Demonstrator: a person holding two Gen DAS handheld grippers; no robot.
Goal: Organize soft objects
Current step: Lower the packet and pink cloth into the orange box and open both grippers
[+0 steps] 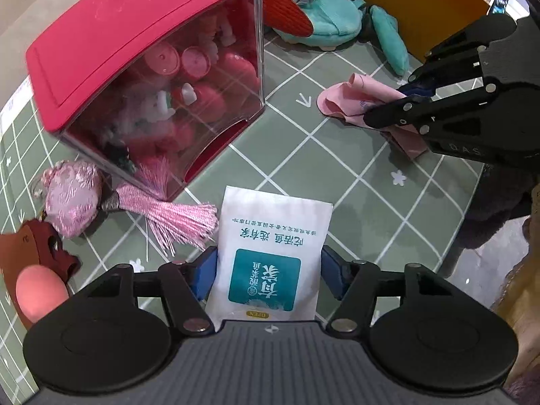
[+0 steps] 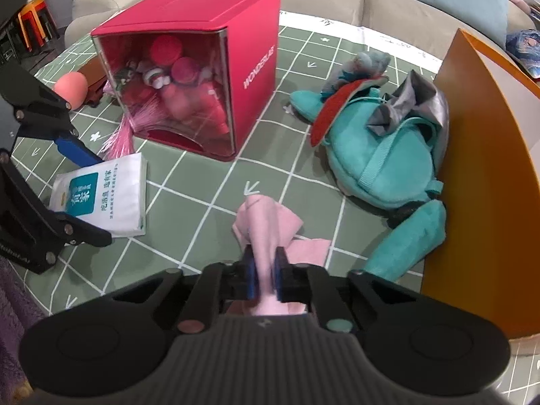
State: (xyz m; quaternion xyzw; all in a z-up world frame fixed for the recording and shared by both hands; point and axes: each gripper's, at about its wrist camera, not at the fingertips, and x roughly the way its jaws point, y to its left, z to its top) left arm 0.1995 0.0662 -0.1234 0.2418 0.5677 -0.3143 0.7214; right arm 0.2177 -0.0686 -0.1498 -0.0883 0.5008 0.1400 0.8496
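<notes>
Blue fingertips [image 2: 252, 271] of the right gripper [image 2: 265, 275] are pinching a pink cloth [image 2: 266, 222] hard enough to bunch it into a ridge, while its loose corner is trailing onto the green checked mat [image 2: 202, 182]. Gripping at the fold probably serves to carry the whole cloth in one piece. Well apart on the same mat, a white tissue pack [image 1: 271, 253] is lying flat between the spread fingers of the left gripper [image 1: 268, 275]; these are standing wide on either side, apparently touching nothing, so the gripper looks lined up for a grasp not yet made.

Just behind the pack, a pink tassel [image 1: 175, 216] and its silk pouch [image 1: 72, 199] are resting against a red box [image 2: 216, 67] whose clear front is showing small toys inside. Beyond the cloth, a teal plush toy [image 2: 381, 158] is slumping against an orange bin [image 2: 479, 182], likely the place where the soft things are meant to go. A peach ball [image 2: 71, 87] is sitting farther left.
</notes>
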